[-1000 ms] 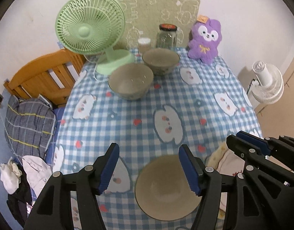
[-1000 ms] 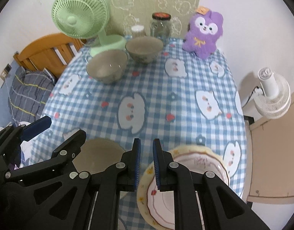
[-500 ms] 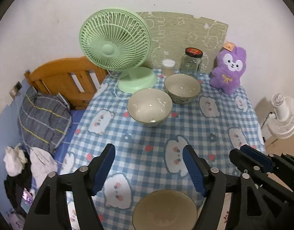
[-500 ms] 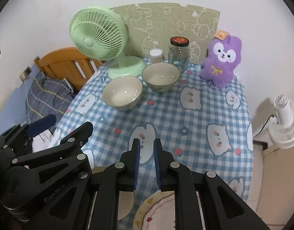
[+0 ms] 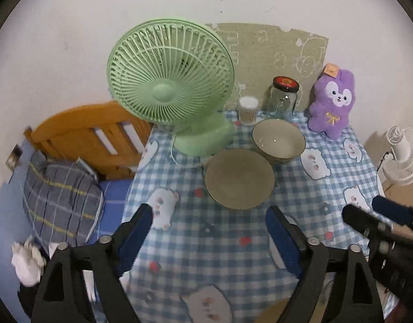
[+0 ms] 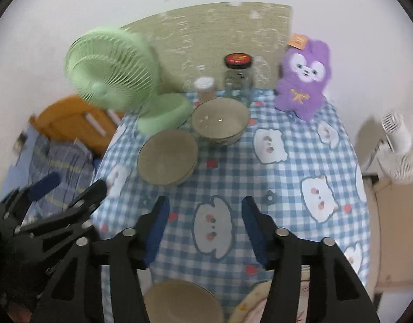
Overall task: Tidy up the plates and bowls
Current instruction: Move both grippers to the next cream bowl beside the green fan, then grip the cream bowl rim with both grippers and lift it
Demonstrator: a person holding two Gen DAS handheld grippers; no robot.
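Both tools are held above the checked bench [image 6: 300, 161], nothing between their pads. The left tool [image 5: 209, 231] is spread wide and the right tool [image 6: 205, 223] released, the jaws of each just having been opening. Two bowls [image 5: 240, 179] [image 5: 279, 140] are seen by the green fan [image 5: 168, 72]; a third bowl [image 6: 182, 301] and a plate [image 6: 249, 304] are set at the near edge.
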